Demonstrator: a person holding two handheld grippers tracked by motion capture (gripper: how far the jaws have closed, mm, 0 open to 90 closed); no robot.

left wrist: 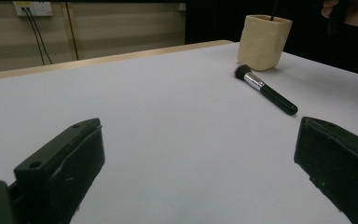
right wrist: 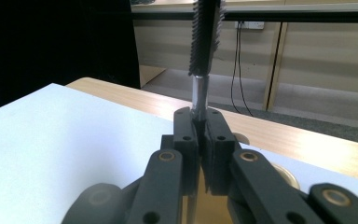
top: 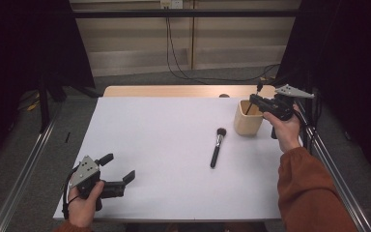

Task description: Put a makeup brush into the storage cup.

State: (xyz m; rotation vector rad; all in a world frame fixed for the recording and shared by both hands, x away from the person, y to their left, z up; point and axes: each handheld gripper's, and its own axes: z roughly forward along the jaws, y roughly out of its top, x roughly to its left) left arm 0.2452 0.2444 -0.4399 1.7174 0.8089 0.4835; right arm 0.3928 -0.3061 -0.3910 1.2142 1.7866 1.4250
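**Slim brush held upright over the cup**

We hold our right gripper [top: 260,99] just above the beige cup [top: 248,122] at the far right of the white table [top: 149,159]. Its jaws are clenched on a thin brush [right wrist: 204,51], which stands upright between them with its dark bristled head [right wrist: 206,32] above the jaws and its silvery ferrule [right wrist: 199,98] right at the pads. In the high view the lower handle seems to reach down into the cup's mouth.

We judge this brush light, stiff along its stem and smooth on the metal, so it could twist or slide in a loose grip. The hold just below the bristles looks sound; the bristles themselves are soft and should not be squeezed.

A second, fuller brush [top: 217,146] lies flat on the table near the cup, its head towards it. We would take that one by the black handle, near the middle, where it is rigid and balanced.

Our left gripper [top: 117,175] rests near the table's near left corner, jaws spread wide with nothing between them.
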